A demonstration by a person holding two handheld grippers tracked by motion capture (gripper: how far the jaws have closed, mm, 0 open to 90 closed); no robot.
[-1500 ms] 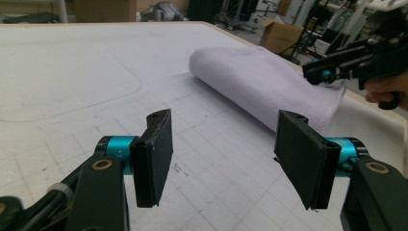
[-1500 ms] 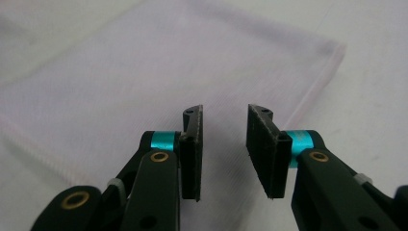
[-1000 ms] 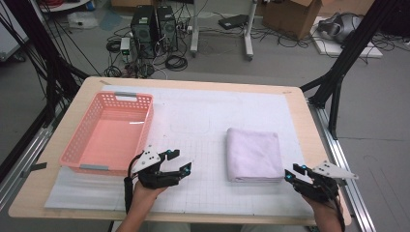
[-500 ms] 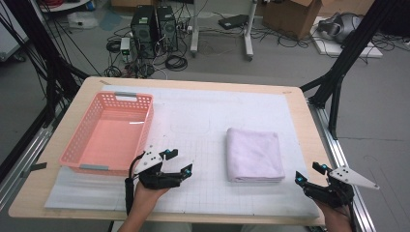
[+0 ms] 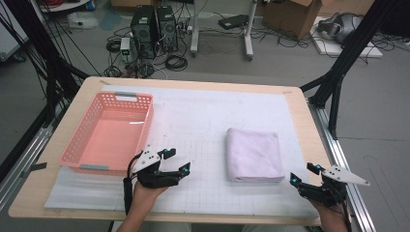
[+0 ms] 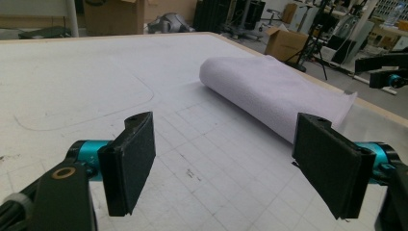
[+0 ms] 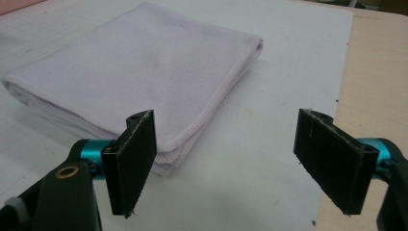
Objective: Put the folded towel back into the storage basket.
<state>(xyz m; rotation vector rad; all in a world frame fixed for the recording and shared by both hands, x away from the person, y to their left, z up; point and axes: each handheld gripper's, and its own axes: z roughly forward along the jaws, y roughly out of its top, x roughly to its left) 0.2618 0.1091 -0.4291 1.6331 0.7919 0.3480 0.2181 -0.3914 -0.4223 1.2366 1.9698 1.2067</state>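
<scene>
Right claw (image 5: 304,178) just opened and backed off the towel (image 5: 255,154), left claw (image 5: 175,162) gaping empty left of it: towel released, fold looks finished.

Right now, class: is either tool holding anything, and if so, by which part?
Nothing is held. The left tool and the right tool both stand open and empty, apart from the folded towel.

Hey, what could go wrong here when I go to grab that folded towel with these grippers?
The right gripper faces the folded towel's layered corner, so it might pinch only the top layers and the towel could unfold. The towel lies near the table's right edge, so dragging might slide it off.
</scene>
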